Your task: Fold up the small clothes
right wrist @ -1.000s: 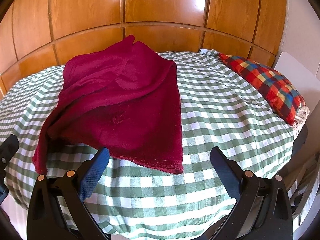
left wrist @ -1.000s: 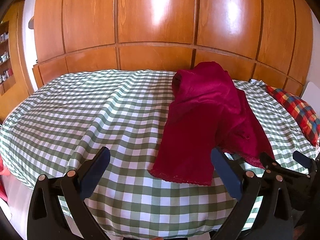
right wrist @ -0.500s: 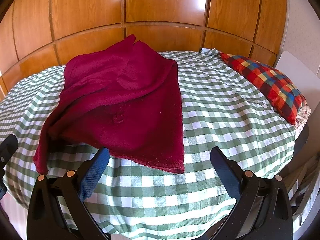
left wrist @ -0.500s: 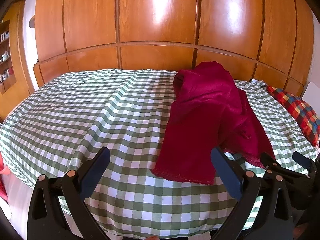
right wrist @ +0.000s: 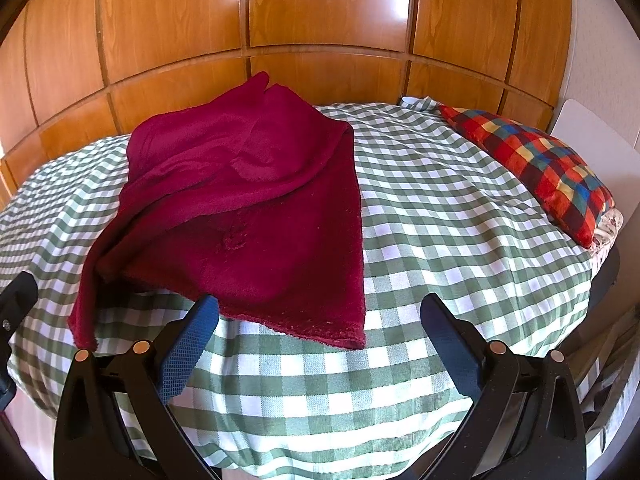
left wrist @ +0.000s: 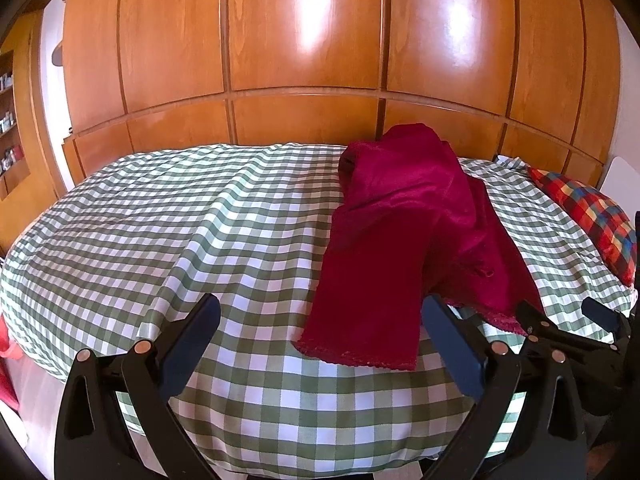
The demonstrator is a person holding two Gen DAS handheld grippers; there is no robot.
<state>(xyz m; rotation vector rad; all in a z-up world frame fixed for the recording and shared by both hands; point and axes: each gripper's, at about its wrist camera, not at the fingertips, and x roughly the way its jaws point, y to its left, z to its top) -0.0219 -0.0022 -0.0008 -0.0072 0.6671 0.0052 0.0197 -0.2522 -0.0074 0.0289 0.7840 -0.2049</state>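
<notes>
A dark red fleece garment [left wrist: 400,240] lies crumpled on a bed with a green and white checked cover [left wrist: 200,220]. It also shows in the right wrist view [right wrist: 248,200], its hem toward me. My left gripper [left wrist: 320,328] is open and empty, above the near edge of the bed in front of the garment's left hem. My right gripper [right wrist: 320,320] is open and empty, just in front of the garment's right hem corner. The right gripper also shows at the right edge of the left wrist view [left wrist: 568,320].
A red, blue and yellow checked pillow [right wrist: 532,168] lies at the bed's right end. A wooden panelled wall [left wrist: 304,60] stands behind the bed. A shelf [left wrist: 8,120] is at the far left. The bed edge drops off just below both grippers.
Both grippers have drifted slightly; the garment sits a little further right in each view. The garment has not moved on the bed. Both grippers stay open.
</notes>
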